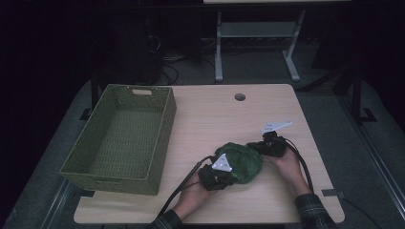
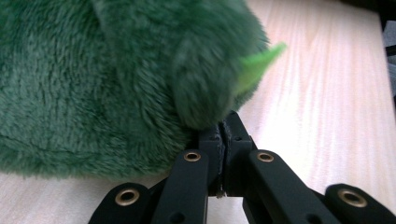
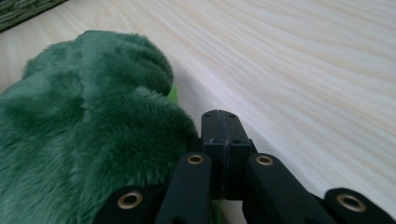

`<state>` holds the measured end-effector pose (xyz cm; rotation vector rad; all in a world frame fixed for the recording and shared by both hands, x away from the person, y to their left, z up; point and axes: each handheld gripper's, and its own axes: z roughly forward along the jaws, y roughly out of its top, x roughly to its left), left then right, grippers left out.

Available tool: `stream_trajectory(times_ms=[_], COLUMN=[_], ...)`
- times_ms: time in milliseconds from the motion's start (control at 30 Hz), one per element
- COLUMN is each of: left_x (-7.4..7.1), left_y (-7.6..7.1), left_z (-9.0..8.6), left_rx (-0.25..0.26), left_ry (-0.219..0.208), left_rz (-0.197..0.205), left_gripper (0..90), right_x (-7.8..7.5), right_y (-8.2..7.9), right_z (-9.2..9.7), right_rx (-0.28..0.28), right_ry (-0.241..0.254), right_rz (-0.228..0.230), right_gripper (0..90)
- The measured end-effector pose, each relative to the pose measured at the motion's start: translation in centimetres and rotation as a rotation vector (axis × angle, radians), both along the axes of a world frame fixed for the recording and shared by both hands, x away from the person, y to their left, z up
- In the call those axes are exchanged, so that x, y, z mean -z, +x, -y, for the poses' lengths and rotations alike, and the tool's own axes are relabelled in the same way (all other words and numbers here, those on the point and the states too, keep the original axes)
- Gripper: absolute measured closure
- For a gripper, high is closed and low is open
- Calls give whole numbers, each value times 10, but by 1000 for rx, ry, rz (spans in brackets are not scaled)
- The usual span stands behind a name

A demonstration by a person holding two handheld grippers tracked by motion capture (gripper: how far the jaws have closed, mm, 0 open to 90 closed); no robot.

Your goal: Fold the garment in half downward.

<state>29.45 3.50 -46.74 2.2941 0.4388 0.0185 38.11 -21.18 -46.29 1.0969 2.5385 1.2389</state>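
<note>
Pale wood counter [image 1: 210, 119] lying under dim room. Left claw [image 2: 223, 128] sitting together, tips pressing against green plush toy [image 1: 241, 162], grip on fur unclear. Right claw [image 3: 220, 122] likewise together, nudging toy's opposite flank. Toy resting between both claws; likely soft, light, squashy; pinching loose fur fold looking best. One toy, one woven basket [image 1: 160, 138] beyond left claw.

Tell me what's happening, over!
Both grippers, left and right, shut beside the plush. Plush on table. Basket empty, path clear.
</note>
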Motion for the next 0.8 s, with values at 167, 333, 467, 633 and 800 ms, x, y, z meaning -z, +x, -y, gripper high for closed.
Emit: stream_trajectory(times_ms=[167, 333, 467, 633, 800], left_x=[1, 1, 0, -2, -3], left_y=[5, 8, 13, 19, 27], left_z=[-2, -8, -16, -26, -36], left_rx=[-9, -17, -26, -43, -66], left_ry=[12, 17, 21, 37, 44], left_rz=[3, 2, -6, 8, 17], left_gripper=[887, 886, 886, 886, 886], right_x=[4, 4, 4, 3, 0], right_y=[0, -2, -7, -18, -29], right_z=[0, 1, 2, 3, 3], right_rx=[-27, -37, -46, -53, -64], right_ry=[-9, -6, -3, -15, -31], right_rz=[-34, -47, -66, -51, -47], right_gripper=[900, 900, 900, 900, 899])
